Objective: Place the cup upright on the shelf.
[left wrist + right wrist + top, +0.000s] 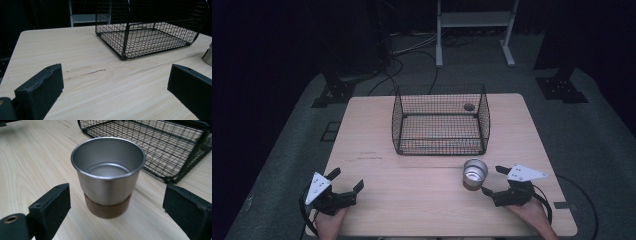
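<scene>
Steel cup (pixel 475 174) upright just before black wire basket (pixel 440 120), unobstructed.

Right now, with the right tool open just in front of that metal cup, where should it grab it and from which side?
Grip the metal cup across its steel wall, just above the brown base band. Come in level from the person's side, where the right tool already faces it with jaws spread wider than the cup. The cup stands upright, apart from the wire basket, so both flanks look free.

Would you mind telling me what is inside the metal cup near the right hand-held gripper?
The metal cup stands upright and open, and its bare shiny bottom shows with nothing in it. Its near wall hides a small strip of the bottom.
</scene>
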`<state>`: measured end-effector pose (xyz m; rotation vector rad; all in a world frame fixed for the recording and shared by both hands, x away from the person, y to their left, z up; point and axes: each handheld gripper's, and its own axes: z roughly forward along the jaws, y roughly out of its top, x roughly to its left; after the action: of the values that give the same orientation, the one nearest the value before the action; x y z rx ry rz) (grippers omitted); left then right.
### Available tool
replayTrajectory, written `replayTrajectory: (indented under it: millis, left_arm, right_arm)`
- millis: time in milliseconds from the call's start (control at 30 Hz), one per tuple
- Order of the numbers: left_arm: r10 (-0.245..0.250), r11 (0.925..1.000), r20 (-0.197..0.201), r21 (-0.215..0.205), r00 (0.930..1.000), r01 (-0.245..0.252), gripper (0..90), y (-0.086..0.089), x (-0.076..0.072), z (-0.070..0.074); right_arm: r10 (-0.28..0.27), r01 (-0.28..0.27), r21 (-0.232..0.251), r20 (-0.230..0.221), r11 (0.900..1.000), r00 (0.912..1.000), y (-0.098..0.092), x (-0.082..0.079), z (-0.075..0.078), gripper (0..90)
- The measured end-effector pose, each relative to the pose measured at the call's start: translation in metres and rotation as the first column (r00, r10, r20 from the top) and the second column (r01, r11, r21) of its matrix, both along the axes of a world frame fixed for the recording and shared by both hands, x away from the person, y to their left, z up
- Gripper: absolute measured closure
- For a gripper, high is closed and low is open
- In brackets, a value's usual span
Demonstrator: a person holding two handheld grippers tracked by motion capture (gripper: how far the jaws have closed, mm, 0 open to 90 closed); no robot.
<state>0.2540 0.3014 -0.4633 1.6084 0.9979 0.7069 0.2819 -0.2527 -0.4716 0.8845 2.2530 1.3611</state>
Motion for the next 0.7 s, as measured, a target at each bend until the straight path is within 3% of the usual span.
replayTrajectory:
  millis: [200,467,700]
  left_arm:
    - [0.000,1.0000,0.000,0.003,1.0000,0.000,0.0,-0.001,0.000,0.001]
    - [0.002,1.0000,0.006,-0.003,1.0000,-0.002,0.0,-0.001,-0.001,0.001]
    - [0.001,1.0000,0.004,-0.001,1.0000,-0.001,0.0,-0.001,-0.001,0.001]
  right_arm:
    - [0.011,-0.011,-0.018,-0.025,1.000,0.9996,0.012,0.009,-0.003,4.4]
    - [0.037,-0.038,-0.036,-0.018,0.999,0.9992,0.026,0.018,-0.001,4.4]
    - [0.023,-0.024,-0.045,-0.037,0.999,0.9991,0.030,0.025,-0.007,5.3]
